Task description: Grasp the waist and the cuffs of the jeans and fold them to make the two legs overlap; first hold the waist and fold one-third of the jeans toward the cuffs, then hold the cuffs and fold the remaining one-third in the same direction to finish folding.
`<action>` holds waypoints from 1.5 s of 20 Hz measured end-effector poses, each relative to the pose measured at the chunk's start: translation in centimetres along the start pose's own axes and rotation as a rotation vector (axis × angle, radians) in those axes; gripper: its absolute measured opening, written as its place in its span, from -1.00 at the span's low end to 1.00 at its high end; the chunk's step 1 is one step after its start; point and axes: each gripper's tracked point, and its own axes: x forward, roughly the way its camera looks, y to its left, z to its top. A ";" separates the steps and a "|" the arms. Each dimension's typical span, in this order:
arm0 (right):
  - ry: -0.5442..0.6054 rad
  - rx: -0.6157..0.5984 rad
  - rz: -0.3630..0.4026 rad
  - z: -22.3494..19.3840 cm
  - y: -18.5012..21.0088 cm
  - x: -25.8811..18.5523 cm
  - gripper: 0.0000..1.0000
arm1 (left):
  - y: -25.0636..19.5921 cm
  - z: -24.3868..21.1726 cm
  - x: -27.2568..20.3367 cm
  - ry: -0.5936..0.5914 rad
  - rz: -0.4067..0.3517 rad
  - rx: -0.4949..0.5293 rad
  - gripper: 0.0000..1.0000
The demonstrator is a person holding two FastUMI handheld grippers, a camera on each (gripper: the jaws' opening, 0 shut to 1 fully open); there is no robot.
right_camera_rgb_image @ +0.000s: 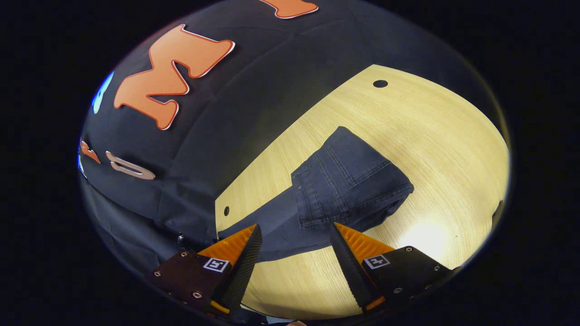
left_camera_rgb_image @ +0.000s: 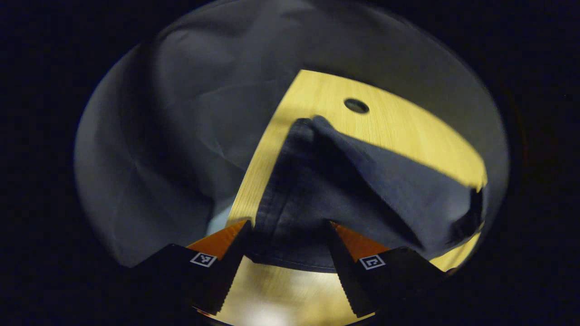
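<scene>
Denim lies just ahead of my left gripper (left_camera_rgb_image: 290,226), its jaws apart with the jeans (left_camera_rgb_image: 344,190) edge between them — not pinched yet. My right gripper (right_camera_rgb_image: 294,231) is also spread, hovering before the jeans (right_camera_rgb_image: 349,181) on the wooden table (right_camera_rgb_image: 444,136), waist folded over, cuff end nearest. I'd bite both cuff corners evenly, lift low, then carry them over the fold — no dragging.

Jeans (right_camera_rgb_image: 344,181): dark denim, lying on the wooden table (right_camera_rgb_image: 435,149) with the waist part folded over the legs, back pocket up. The leg end reaches the table's edge by the booth wall. Right gripper (right_camera_rgb_image: 294,235): fingers spread apart just before the jeans' near hem, gripping nothing. Two small holes (right_camera_rgb_image: 379,83) in the tabletop.
</scene>
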 end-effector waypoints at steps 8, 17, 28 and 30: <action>-0.010 -0.017 -0.015 0.7 -1.4 -0.8 0.85 | -2.4 0.9 -1.9 -0.065 -0.073 -0.118 -0.84; -0.006 -0.016 0.024 2.4 -1.6 -0.8 0.85 | -5.0 7.0 -9.2 -0.297 -0.350 -0.358 -0.85; -0.023 0.010 0.091 5.6 -3.3 -1.9 0.85 | -18.4 14.6 -20.9 -0.410 -0.540 -0.286 -0.86; -0.035 0.018 0.096 6.3 -4.0 -2.1 0.85 | -21.4 15.1 -21.5 -0.405 -0.554 -0.247 -0.86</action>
